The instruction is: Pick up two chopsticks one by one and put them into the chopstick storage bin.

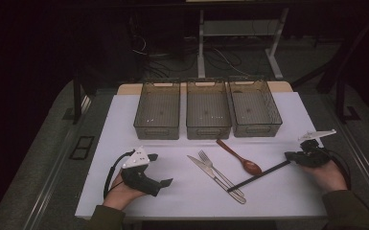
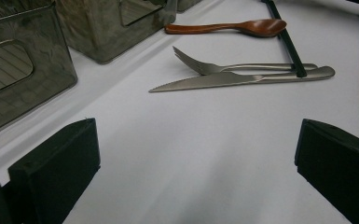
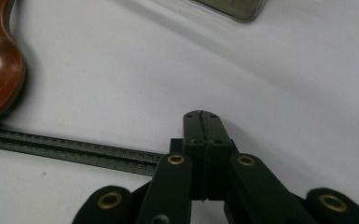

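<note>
On the white tabletop [image 1: 124, 191] lie a metal knife [image 1: 202, 167], a metal fork [image 1: 208, 161], a brown wooden spoon [image 1: 240, 156] and a thin black stick [image 1: 259, 176]. The stick's far end rests across the knife and fork handles. My right gripper [image 1: 288, 155] sits at the stick's near end. In the right gripper view its pads [image 3: 200, 114] meet with no gap, and the stick [image 3: 65, 148] runs in from the left and vanishes under the jaw links. My left gripper [image 1: 161, 169] lies low on the table at the left, its jaws [image 2: 196, 163] wide apart with nothing between them.
Three clear smoked plastic bins stand in a row at the back: left [image 1: 157, 111], middle [image 1: 207, 110], right [image 1: 255, 108]. Bare white surface [image 2: 205, 140] stretches between the left gripper and the cutlery. The table's front edge runs just ahead of both hands.
</note>
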Demonstrator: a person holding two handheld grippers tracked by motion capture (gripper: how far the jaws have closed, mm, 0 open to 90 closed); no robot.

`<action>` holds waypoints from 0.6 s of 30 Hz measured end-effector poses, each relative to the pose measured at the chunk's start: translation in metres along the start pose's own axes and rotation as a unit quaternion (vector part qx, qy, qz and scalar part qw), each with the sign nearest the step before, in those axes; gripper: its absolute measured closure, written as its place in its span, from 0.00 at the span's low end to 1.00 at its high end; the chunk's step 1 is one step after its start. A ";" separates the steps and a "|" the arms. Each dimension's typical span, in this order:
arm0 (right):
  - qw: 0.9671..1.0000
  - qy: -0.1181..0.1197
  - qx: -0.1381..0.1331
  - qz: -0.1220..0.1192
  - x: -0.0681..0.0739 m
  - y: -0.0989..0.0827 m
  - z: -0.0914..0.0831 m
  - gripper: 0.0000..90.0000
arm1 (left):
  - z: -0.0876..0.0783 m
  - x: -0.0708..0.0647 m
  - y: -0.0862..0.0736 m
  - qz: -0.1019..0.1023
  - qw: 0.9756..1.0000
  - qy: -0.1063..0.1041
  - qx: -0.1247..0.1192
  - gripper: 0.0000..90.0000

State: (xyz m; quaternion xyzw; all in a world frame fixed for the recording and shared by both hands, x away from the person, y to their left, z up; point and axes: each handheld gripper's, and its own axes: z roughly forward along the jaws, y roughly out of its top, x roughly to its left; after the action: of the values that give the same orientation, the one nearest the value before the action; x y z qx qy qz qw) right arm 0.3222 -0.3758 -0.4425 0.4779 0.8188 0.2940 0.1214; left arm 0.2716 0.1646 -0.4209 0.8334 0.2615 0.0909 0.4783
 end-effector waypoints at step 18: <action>1.000 0.000 0.007 0.001 0.001 -0.009 -0.008 0.99 | 0.000 0.000 0.000 0.000 1.000 -0.001 0.000 0.00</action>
State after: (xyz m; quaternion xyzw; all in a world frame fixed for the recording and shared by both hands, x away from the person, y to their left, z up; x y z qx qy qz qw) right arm 0.3114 -0.3807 -0.4416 0.4793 0.8205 0.2884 0.1174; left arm 0.2716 0.1640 -0.4208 0.8336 0.2606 0.0904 0.4786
